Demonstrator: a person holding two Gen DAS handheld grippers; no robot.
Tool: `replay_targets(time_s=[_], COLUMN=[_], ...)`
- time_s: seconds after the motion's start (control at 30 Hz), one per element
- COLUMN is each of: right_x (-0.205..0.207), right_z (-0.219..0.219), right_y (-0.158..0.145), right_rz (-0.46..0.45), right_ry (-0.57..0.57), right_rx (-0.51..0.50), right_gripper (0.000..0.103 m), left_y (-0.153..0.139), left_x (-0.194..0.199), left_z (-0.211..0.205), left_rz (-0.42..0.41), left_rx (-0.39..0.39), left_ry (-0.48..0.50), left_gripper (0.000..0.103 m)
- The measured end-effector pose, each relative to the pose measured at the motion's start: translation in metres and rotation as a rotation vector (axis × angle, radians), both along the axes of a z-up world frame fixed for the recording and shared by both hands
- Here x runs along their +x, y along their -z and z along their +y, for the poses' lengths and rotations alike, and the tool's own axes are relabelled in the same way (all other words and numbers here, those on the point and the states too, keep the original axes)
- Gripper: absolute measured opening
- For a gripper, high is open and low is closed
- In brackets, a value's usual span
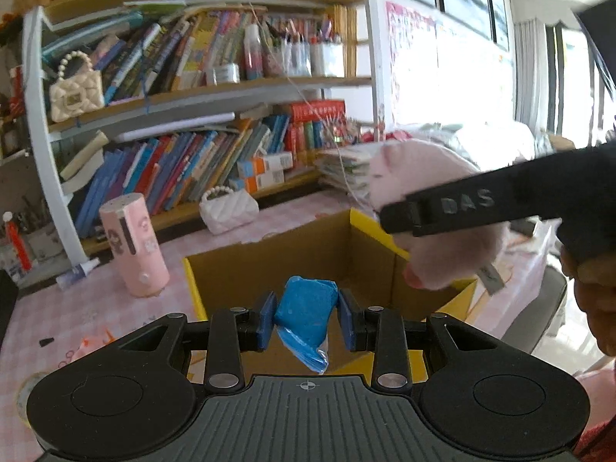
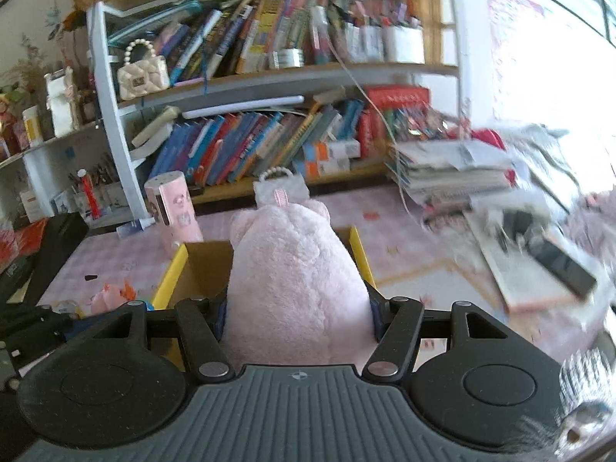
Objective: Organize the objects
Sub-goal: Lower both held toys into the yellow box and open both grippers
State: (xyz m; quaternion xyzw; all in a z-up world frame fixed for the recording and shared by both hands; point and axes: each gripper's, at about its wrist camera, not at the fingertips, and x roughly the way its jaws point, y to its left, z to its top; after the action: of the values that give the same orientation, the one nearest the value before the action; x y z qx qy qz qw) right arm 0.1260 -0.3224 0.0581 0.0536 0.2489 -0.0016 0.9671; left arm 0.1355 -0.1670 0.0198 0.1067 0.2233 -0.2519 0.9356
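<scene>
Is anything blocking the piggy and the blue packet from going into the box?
Nothing visible does. The cardboard box is open on top, and the part of its inside that shows is bare. The pink plush pig, in the right gripper, and the blue packet, in the left gripper, are both above it.

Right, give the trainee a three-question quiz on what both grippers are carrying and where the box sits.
1. True or false: the left gripper is shut on a blue plastic-wrapped packet.
2. What does the right gripper hold? A) white quilted handbag B) pink plush toy C) pink cylinder
3. Fill in: both held items hang over or just before an open ___ with yellow edges.

Key
1. True.
2. B, the pink plush toy.
3. Cardboard box; the white quilted handbag and pink cylinder stand on the table behind it.
</scene>
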Motion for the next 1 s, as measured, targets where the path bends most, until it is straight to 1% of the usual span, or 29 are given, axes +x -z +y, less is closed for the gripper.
replay_targets(time_s=[0.13, 0.27, 0.4, 0.63, 0.77, 0.87, 0.9, 1.0], right_x=[0.034, 0.061, 0.084, 0.116, 0.125, 0.126, 0.126, 0.125], right_z=[-0.004, -0.002, -0.003, -0.010, -0.008, -0.002, 0.000, 0.003], right_y=[0.014, 0.034, 0.052, 0.074, 0.078, 0.082, 0.084, 0.085], right_rz=[0.048, 0.110, 0.174, 0.258, 0.280, 0.297, 0.301, 0.311], right_ry=[-0.066, -0.121, -0.150, -0.179, -0.241, -0.304, -0.314, -0.323], right_rx=[0.000, 0.012, 0.002, -0.029, -0.100, -0.197, -0.223, -0.257], right_gripper=[0.060, 0.060, 0.060, 0.060, 0.061, 0.061, 0.061, 0.061], left_y=[0.012, 0.022, 0.030, 0.040, 0.043, 0.045, 0.047, 0.049], left_x=[0.017, 0.030, 0.042, 0.059, 0.064, 0.067, 0.068, 0.072], left_z=[-0.013, -0.021, -0.024, -0.028, -0.033, -0.037, -0.037, -0.038], left_rz=[0.037, 0.070, 0.097, 0.126, 0.131, 0.130, 0.136, 0.151], left_rx=[0.043, 0.080, 0.115, 0.162, 0.193, 0.212, 0.213, 0.215], left_ry=[-0.018, -0.042, -0.071, -0.112, -0.106, -0.109, -0.114, -0.131], left_gripper=[0.033, 0.033, 0.033, 0.033, 0.035, 0.036, 0.036, 0.036])
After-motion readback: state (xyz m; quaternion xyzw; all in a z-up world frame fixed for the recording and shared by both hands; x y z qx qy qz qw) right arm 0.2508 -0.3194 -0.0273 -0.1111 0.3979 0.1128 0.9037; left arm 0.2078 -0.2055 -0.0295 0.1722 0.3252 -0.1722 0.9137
